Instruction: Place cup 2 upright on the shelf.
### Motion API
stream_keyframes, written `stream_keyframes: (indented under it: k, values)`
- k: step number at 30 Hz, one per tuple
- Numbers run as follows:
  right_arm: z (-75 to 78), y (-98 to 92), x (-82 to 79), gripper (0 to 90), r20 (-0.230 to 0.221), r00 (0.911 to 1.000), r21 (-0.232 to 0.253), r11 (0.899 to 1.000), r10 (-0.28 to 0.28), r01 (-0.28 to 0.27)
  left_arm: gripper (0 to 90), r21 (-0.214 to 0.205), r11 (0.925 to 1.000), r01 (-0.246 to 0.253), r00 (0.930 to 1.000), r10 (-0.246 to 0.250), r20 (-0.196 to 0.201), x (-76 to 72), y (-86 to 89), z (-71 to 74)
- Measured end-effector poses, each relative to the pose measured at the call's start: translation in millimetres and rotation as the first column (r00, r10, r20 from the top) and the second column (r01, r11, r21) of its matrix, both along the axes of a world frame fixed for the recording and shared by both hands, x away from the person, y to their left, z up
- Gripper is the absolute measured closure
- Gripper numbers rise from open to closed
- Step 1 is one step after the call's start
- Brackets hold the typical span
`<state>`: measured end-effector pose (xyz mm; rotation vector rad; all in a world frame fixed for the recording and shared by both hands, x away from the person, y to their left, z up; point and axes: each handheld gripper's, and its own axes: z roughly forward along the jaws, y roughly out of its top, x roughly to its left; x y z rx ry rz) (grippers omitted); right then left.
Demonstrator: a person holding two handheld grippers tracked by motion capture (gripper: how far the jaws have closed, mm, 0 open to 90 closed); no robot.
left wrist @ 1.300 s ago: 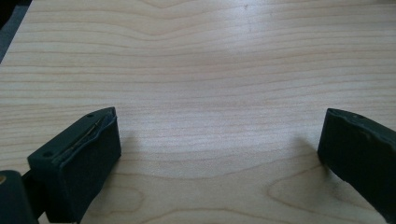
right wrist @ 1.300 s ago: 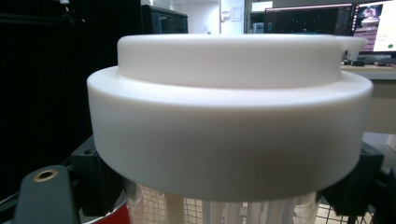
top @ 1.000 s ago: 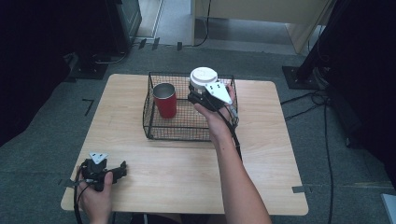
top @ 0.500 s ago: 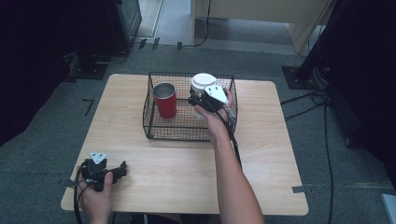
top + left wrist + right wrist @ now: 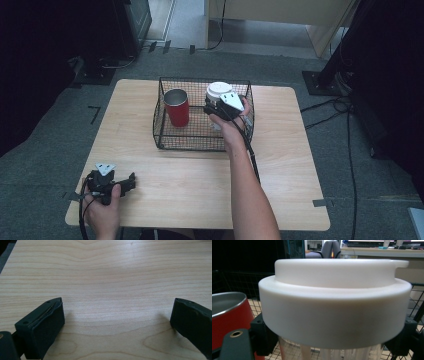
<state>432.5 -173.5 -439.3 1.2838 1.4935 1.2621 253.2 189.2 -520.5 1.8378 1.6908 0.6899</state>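
A clear cup with a white lid (image 5: 218,90) hangs upright inside the black wire basket (image 5: 190,141), at its right side. My right gripper (image 5: 216,106) is shut on the cup just under the lid. In the right gripper view the lid (image 5: 334,302) is very close, with the black jaws pressed on the clear body on both sides. A red metal cup (image 5: 176,106) stands upright in the basket's left part, apart from the held cup; its rim (image 5: 227,302) is to the left. My left gripper (image 5: 129,181) rests on the table's front left, its jaws open over bare wood (image 5: 117,306).
The wooden table (image 5: 285,165) has free room in front of and on both sides of the basket. Cables trail over the grey floor at the right (image 5: 345,120). Dark stands and furniture surround the table at the back.
My right gripper has come down with the white-lidded cup, lower into the basket. The left gripper has stayed in place.
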Motion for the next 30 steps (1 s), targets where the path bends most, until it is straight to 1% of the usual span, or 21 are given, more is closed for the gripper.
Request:
stream_keyframes:
  k: [6,7,8,11,16,18,20,24,30]
  values:
    - [-6.6,0.0,0.0,16.0,-0.023,0.9996,-0.008,1.0,0.016,-0.016,0.1,0.0,1.0,0.0,1.0,0.0,0.0,0.0,0.0,0.0]
    - [-6.7,-0.6,0.0,16.1,-0.019,0.9997,-0.003,1.0,0.015,-0.015,0.1,0.0,1.0,0.0,1.0,0.0,0.0,0.0,0.0,0.0]
    - [-6.6,-1.6,0.1,16.0,-0.026,0.9996,0.011,1.0,0.013,-0.013,0.1,0.0,1.0,0.0,1.0,0.0,0.0,0.0,0.0,0.0]
    - [-6.6,-3.2,-0.1,16.0,-0.028,0.9995,0.012,1.0,0.016,-0.016,0.1,0.0,1.0,0.0,1.0,0.0,0.0,0.0,0.0,0.0]
    - [-6.8,-6.4,-2.0,15.4,-0.035,0.9993,0.032,0.999,0.017,-0.015,0.1,0.0,1.0,0.0,1.0,0.0,0.0,0.0,0.0,0.0]
    - [-6.6,-7.1,-2.8,13.7,-0.034,0.9992,0.025,1.0,0.02,-0.019,0.1,0.0,1.0,0.0,1.0,0.0,0.0,0.0,0.0,0.0]
    - [-6.3,-7.6,-3.4,11.5,-0.03,0.999,0.03,0.999,0.032,-0.031,0.1,0.0,1.0,0.0,1.0,0.0,-0.001,0.0,0.0,0.1]
    - [-5.5,-8.5,-3.9,6.2,-0.035,0.9986,0.027,0.999,0.041,-0.04,0.1,0.0,1.0,0.0,1.0,0.0,0.0,0.0,0.0,0.0]
    - [-5.3,-8.5,-6.9,1.0,-0.028,0.9968,-0.001,0.997,0.075,-0.075,0.1,0.0,1.0,0.0,1.0,0.0,0.0,0.0,0.0,0.0]
